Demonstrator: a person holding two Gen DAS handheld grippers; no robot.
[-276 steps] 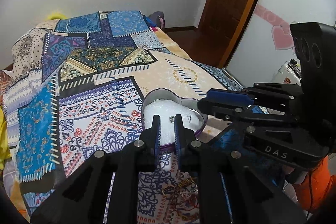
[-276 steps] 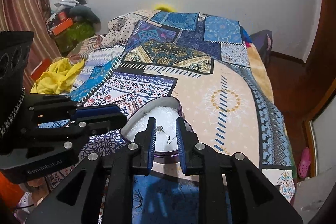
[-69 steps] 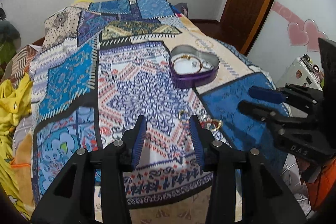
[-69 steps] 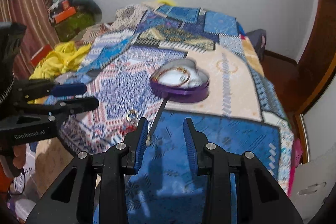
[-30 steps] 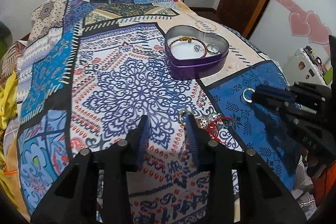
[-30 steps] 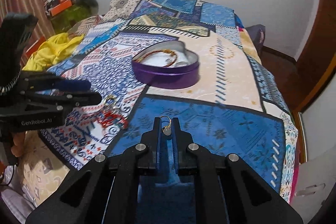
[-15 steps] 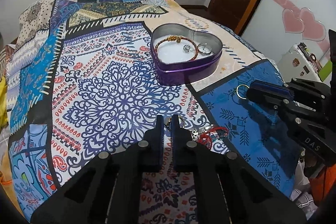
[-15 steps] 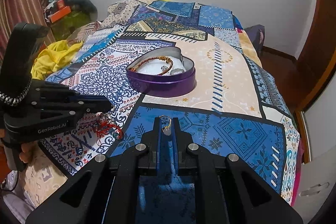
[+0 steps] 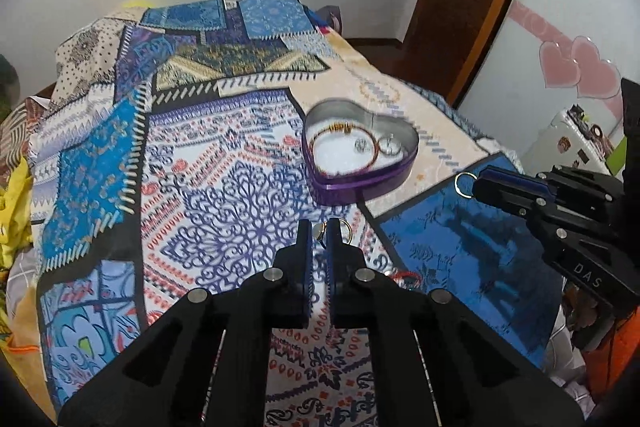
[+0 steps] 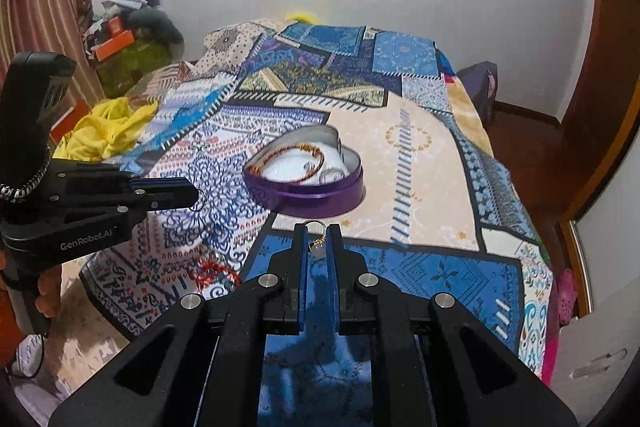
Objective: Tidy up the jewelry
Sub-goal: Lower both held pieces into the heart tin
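Across the bed (image 9: 224, 155) lies a patchwork bedspread (image 10: 416, 155), blue, cream and purple panels, filling most of both wrist views. On it, near the middle, I see a purple heart-shaped tin (image 9: 362, 183) with a white lining.

Left gripper (image 9: 319, 233) hangs low over the spread, just short of the tin. Its jaws are nearly together, pinching a small gold ring (image 9: 340, 229) at the tips; from the right wrist view the same ring shows as a loop poking out past the fingertips (image 10: 199, 199).

Right gripper (image 10: 317, 241) sits over the blue panel just beside the tin, jaws clamped on a thin ring with a small dangling charm (image 10: 316, 247) (the loop sticks up above the tips; it shows from the left wrist view as well, at (image 9: 465, 183)).

Inside the tin: a beaded bracelet (image 9: 344, 147), reddish-gold, curled against the wall, plus two small silver pieces (image 9: 376, 145) beside it, too blurred for me to tell what they are.

A red tangle of string or cord jewelry (image 10: 214, 275) lies on the spread near the bed's close edge, between the two grippers, partly hidden behind the left one in its own view.
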